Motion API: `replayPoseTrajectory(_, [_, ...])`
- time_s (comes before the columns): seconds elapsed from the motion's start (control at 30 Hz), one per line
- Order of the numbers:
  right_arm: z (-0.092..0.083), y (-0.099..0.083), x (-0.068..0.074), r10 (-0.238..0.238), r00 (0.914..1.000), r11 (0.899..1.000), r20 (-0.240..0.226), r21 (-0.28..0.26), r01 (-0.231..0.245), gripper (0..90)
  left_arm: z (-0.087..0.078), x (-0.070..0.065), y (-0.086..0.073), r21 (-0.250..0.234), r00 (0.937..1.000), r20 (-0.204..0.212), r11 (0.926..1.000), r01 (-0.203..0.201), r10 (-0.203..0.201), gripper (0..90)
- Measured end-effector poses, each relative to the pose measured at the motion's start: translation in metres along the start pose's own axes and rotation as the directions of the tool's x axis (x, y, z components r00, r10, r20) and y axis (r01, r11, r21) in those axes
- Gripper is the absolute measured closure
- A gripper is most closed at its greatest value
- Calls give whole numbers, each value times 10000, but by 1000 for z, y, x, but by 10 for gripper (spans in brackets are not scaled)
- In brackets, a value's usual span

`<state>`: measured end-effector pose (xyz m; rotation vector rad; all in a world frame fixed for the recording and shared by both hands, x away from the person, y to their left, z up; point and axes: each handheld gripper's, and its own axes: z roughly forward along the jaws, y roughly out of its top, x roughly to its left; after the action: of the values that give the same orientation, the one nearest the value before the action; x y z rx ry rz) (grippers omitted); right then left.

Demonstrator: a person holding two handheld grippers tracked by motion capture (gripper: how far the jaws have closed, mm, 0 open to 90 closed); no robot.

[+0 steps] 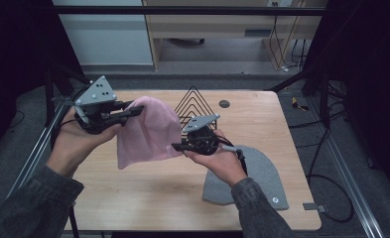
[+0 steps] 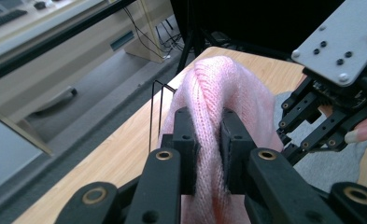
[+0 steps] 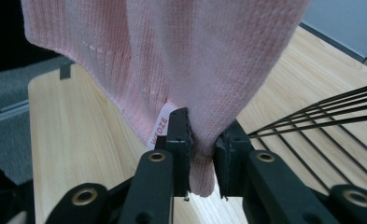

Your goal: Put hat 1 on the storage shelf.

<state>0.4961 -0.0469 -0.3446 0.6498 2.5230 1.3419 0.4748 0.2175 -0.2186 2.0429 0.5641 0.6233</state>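
A pink knitted beanie (image 1: 145, 131) hangs in the air above the wooden table (image 1: 133, 198), held from both sides. My left gripper (image 1: 133, 111) is shut on its upper left edge; in the left gripper view the black pads (image 2: 187, 140) pinch a fold of the pink beanie (image 2: 218, 93). My right gripper (image 1: 178, 147) is shut on the lower right corner of the hem, where the pink beanie (image 3: 172, 56) bunches between the jaws beside a small white label (image 3: 158, 128). A grey beanie (image 1: 262, 173) lies flat on the table under my right hand.
A black wire rack (image 1: 192, 104) of triangular loops stands at the back centre of the table, just behind the pink beanie. A small dark round disc (image 1: 224, 103) sits near the far edge. Cables trail on the floor at the right.
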Motion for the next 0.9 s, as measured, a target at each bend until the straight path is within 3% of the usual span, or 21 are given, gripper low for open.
replayPoseTrajectory(0.1, [-6,7,-6,-86,9999,9999,75,134,85,806,3,7,0,28,10000,16,10000,96,-96,786])
replayPoseTrajectory(0.17, [-10,12,-11,-90,9999,9999,127,148,88,807,8,20,5,-3,9997,-52,9997,227,-227,785])
replayPoseTrajectory(0.33, [-15,27,-25,-115,9996,9998,257,152,111,811,15,35,18,-178,9996,67,9994,282,-281,785])
replayPoseTrajectory(0.67, [-20,48,-47,-115,9997,9998,223,183,111,823,23,48,38,-93,9995,237,9998,-186,188,786])
replayPoseTrajectory(0.9, [-17,52,-58,-24,9996,9997,290,231,18,823,37,57,44,-154,9991,416,9999,-59,66,785])
